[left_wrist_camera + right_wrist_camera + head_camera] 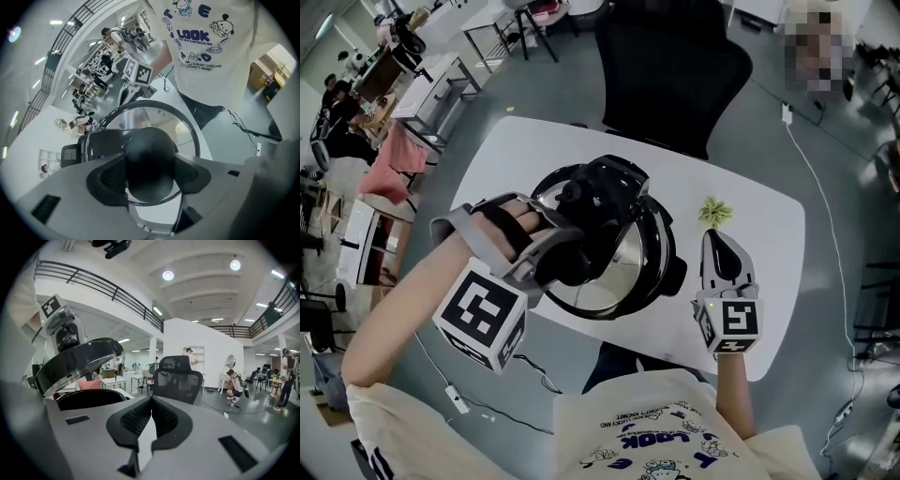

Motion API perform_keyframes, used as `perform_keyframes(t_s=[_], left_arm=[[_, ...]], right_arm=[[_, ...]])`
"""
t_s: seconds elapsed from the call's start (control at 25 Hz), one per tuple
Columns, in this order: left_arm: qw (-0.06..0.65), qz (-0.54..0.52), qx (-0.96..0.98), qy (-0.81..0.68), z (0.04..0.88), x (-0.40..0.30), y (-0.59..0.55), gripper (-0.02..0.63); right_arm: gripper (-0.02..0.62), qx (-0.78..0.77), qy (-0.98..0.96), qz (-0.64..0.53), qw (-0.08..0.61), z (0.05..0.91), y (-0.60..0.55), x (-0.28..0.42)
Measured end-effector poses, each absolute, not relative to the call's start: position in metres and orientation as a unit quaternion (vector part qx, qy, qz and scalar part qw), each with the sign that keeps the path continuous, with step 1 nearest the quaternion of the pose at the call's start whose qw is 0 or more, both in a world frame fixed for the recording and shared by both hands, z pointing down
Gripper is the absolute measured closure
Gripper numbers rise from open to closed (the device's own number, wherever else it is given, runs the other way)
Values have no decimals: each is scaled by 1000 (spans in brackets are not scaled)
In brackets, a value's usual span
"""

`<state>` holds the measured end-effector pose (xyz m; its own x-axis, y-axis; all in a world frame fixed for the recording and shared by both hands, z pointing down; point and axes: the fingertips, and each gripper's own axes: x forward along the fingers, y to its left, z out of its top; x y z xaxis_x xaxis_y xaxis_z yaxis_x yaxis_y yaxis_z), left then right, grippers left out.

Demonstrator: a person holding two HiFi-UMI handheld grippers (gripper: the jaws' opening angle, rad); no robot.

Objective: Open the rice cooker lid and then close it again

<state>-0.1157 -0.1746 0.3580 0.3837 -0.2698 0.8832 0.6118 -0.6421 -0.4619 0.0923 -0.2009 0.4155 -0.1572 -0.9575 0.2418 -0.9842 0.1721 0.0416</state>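
Gripping the black knob (150, 161), the left gripper (574, 255) holds the glass lid (75, 363) tilted above the cooker (673, 267), which sits mid-bench (759, 211). The right gripper (724, 253) hangs just right of the cooker, jaws pressed together on nothing. Ahead of it lies a small green thing (713, 212), with a black chair (670, 66) beyond the bench.

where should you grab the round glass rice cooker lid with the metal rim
By the black round knob at the centre of the glass lid, coming from the lid's outer side with a jaw on each flank. It is the only raised part; the left gripper grips it so.
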Motion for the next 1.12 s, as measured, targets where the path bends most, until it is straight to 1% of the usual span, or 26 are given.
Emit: perform_keyframes(t_s=[0.12,0.36,0.64,0.92,1.12], left_arm=[[407,-549,-724,-95,342,-132,-173,319],[405,-554,-724,-66,322,-137,-163,319],[409,-552,-726,-26,297,-155,-144,319],[407,-538,-737,32,275,-175,-115,319],[403,-524,-747,74,267,-176,-106,319]], right_arm=[[584,641,-758,61,105,410,-199,88],[584,643,-758,60,94,410,-196,101],[584,640,-762,61,81,403,-190,93],[584,633,-769,57,66,389,-182,82],[584,625,-777,57,55,385,-186,81]])
